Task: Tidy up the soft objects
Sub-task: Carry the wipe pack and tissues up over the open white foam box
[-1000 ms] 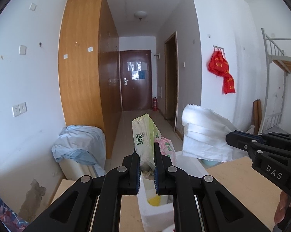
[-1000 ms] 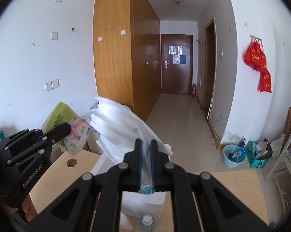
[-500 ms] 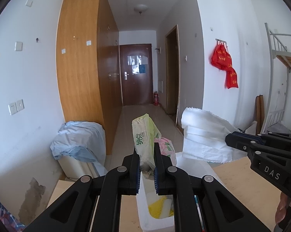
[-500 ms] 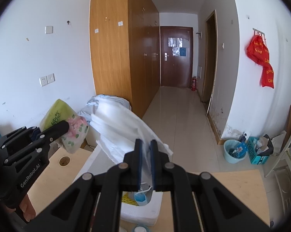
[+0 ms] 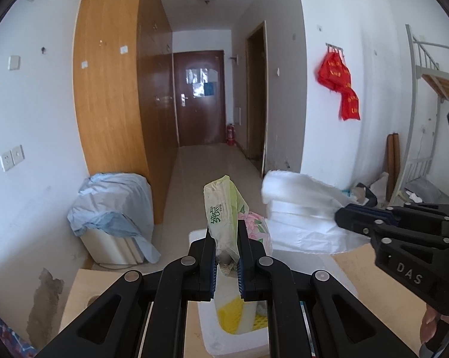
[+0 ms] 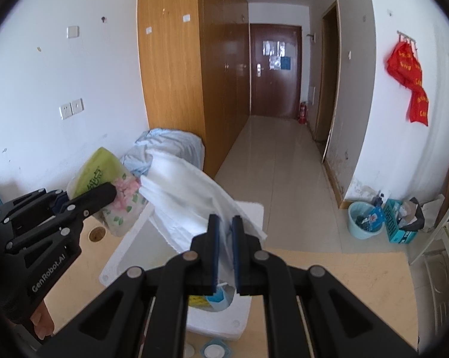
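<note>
Wooden wardrobes [image 6: 194, 83] line the left wall, the largest thing in view, with one dark door [image 6: 273, 70] at the far end of the hall. One light wood table [image 6: 344, 271] lies under both grippers, and on it stands one white foam box [image 6: 248, 208], open at the top, with yellow and blue items inside that are too hidden to name. One bundle of pale blue cloth [image 5: 114, 205] is draped over a white unit beside the wardrobe. One light blue bucket [image 6: 363, 222] and one blue carton [image 6: 396, 225] sit on the floor by the right wall, and red banners [image 5: 341, 89] hang above on a hook rail.

Two soft things are held in the air above the foam box. One white plastic bag [image 6: 188, 205], the larger, is pinched by the right gripper [image 6: 224, 238], whose jaws are clamped tight on its thin edge; the bag spreads out to the left and hangs over the box. One green tissue pack [image 5: 221, 217], with a pink flowered pack [image 5: 255, 226] behind it, is pinched at its lower end by the left gripper [image 5: 227, 256], jaws nearly closed on the wrapper, and the pack stands upright over the box's left part. Fingertips [image 6: 42, 326] of a hand show under the left gripper's body.
</note>
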A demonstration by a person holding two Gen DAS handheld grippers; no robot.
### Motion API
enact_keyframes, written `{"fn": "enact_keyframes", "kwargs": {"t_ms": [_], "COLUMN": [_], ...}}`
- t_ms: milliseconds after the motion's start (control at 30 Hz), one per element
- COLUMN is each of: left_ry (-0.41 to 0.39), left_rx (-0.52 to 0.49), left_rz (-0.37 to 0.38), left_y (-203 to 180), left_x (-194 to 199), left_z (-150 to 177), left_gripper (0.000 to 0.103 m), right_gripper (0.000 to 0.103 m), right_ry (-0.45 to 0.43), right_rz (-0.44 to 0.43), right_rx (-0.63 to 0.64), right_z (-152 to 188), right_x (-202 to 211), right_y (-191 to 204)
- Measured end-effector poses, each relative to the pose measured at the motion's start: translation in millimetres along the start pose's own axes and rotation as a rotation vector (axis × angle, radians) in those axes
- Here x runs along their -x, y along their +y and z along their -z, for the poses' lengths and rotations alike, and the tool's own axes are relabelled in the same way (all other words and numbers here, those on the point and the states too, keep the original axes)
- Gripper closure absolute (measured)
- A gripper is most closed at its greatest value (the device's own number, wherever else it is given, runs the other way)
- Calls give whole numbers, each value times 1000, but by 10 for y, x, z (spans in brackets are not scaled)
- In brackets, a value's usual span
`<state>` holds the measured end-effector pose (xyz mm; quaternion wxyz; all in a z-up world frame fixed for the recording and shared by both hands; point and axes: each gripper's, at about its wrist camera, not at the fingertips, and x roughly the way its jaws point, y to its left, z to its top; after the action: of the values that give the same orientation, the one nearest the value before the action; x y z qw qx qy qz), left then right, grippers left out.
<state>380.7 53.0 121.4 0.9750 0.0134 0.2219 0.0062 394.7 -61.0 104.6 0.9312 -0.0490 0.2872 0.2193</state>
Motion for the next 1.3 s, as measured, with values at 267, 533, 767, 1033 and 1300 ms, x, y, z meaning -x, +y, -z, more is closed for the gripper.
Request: {"fn": "enact_keyframes", "kwargs": {"t_ms": [267,533,767,1033,1300], "left_ry": [58,60,68,80,103], "left_rx": [-14,-14,-19,-26,-26], "left_rz": [-20,-16,-2,33,64], "left_y": [-13,-18,-1,-58,-123], "left_x": [-157,-154,-178,-292,-428], "left_z": [109,118,116,97,115], "left_gripper": [92,92,92,92,92], "right_gripper": [93,93,93,93,93], "right_ry": [47,37,35,27,39], "right_rz": [-6,-4,1,24,43], "right_rx": [-5,-6,-9,-25,-34], "right_z": [64,42,48,48,84], "right_x": [-117,-80,-94,-73,-99], "right_y": [-23,-65,-83,-165,-210]}}
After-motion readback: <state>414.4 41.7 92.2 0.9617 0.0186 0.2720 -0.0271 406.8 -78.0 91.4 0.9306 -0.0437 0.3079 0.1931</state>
